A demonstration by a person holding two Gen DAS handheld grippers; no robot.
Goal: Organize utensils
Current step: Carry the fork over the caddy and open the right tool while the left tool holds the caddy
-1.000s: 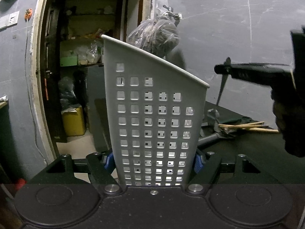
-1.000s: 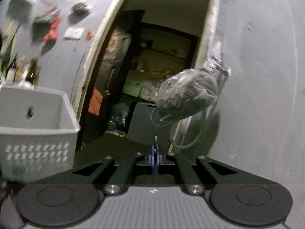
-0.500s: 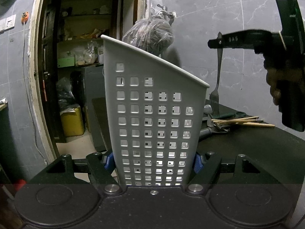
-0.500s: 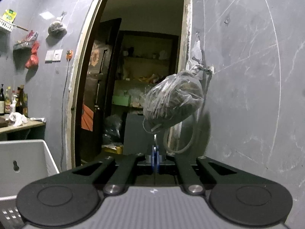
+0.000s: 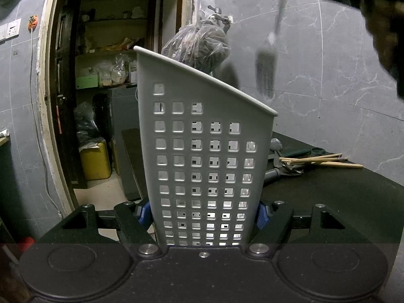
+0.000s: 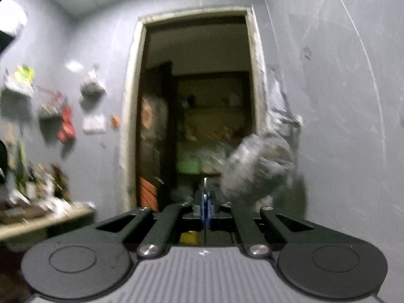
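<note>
Fork [image 5: 265, 73] hangs tines-down above the caddy's [image 5: 204, 166] sloped rim, pinched by its handle in the right gripper [image 6: 205, 208], whose jaws are nearly shut. The blurred fork may swing, clip the rim and fall outside. The left gripper [image 5: 203, 214] clamps the caddy's base.

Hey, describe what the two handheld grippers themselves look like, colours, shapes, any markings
Both are matte black. The left gripper has angled black linkage arms with silver pivot bolts, blue pads inside the jaws, and two round black discs on a smooth body. The right gripper matches it, with blue pads too, but its body top is grey and ribbed with a small white mark. No cables or sleeves show.
</note>
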